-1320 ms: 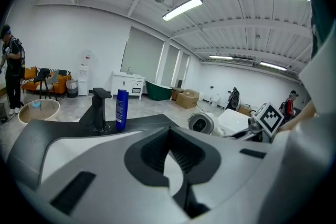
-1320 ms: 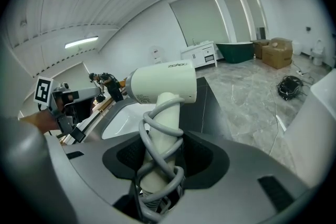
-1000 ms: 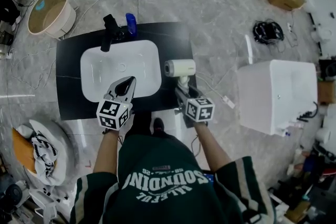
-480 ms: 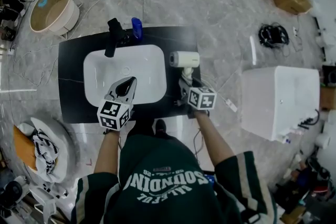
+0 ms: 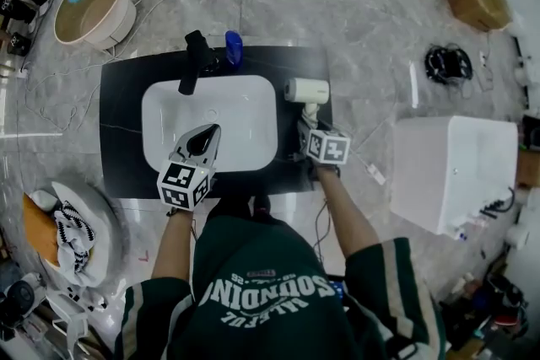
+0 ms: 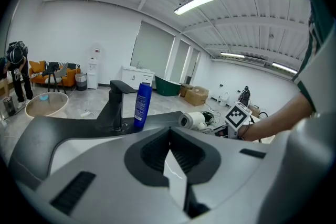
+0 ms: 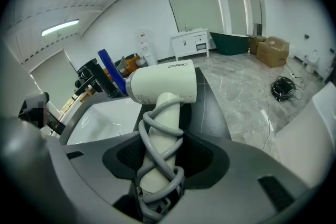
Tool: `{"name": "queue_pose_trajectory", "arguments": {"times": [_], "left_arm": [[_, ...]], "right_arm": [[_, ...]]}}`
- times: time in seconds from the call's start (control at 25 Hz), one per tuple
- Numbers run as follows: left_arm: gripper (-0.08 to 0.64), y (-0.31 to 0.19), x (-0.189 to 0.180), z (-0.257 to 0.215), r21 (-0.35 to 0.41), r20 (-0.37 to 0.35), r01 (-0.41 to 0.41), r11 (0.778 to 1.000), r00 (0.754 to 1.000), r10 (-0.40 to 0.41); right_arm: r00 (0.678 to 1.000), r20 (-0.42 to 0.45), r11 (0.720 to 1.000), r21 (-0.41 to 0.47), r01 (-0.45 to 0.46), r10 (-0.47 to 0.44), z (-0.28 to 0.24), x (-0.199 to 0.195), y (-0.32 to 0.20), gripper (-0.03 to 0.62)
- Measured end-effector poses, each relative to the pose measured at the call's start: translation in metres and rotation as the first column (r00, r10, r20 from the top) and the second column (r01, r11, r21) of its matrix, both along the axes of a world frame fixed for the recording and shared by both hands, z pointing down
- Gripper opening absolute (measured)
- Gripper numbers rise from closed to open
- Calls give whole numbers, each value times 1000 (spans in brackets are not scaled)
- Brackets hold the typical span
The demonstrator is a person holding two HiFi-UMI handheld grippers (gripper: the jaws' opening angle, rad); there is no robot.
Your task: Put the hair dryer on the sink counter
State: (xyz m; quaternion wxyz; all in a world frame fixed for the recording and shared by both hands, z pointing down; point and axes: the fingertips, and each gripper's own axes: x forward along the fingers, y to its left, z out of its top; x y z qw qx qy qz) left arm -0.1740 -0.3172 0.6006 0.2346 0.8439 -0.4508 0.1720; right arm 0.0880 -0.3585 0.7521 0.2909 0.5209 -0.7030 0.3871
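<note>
The right gripper is clamped on the handle of the white hair dryer, whose grey cord is wound around that handle. The dryer's barrel lies over the black sink counter, just right of the white basin; whether it touches the counter cannot be told. The left gripper, jaws together and empty, hovers over the basin's near edge, opposite the black faucet and blue bottle.
</note>
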Motion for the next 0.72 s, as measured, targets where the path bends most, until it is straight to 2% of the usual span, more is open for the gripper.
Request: {"name": "queue_pose_trajectory", "arguments": {"times": [0.72], "left_arm": [[2, 4, -10, 2, -16, -2, 11, 1000, 1000, -11]], "right_arm": [[997, -68, 998, -55, 27, -30, 18, -1, 2, 195]]}}
